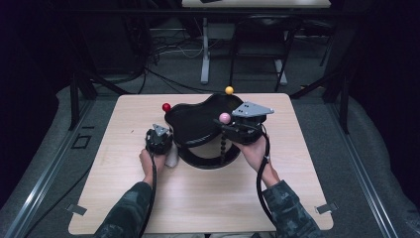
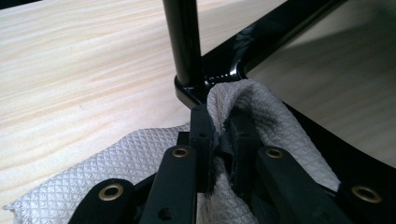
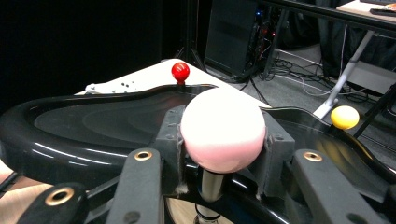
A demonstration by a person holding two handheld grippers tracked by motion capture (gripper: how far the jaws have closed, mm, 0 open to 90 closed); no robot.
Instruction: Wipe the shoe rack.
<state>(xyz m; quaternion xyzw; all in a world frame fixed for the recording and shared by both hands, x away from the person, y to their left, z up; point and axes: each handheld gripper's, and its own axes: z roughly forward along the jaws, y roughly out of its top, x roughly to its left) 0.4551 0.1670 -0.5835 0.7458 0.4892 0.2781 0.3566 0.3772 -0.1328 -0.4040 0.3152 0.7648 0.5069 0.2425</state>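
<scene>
A glossy black tray-shaped stand [image 1: 198, 124] sits mid-table on thin black legs, with ball knobs on top: red [image 1: 166, 107], yellow [image 1: 229, 90] and pink [image 1: 225, 118]. My right gripper [image 1: 233, 124] is shut on the pink ball [image 3: 223, 130], its jaws pressing both sides above a metal post. The red ball [image 3: 180, 72] and yellow ball [image 3: 344, 117] stand beyond it on the tray rim [image 3: 56, 154]. My left gripper [image 1: 166, 148] is shut on a folded grey-white cloth [image 2: 261, 116], held against the foot of a black leg [image 2: 184, 46] and the stand's base ring [image 2: 280, 28].
The light wooden table [image 1: 148, 198] has bare room in front and at both sides of the stand. Beyond the far edge lie cables, desk legs and dark floor. A cable trails from each gripper along the person's camouflage sleeves.
</scene>
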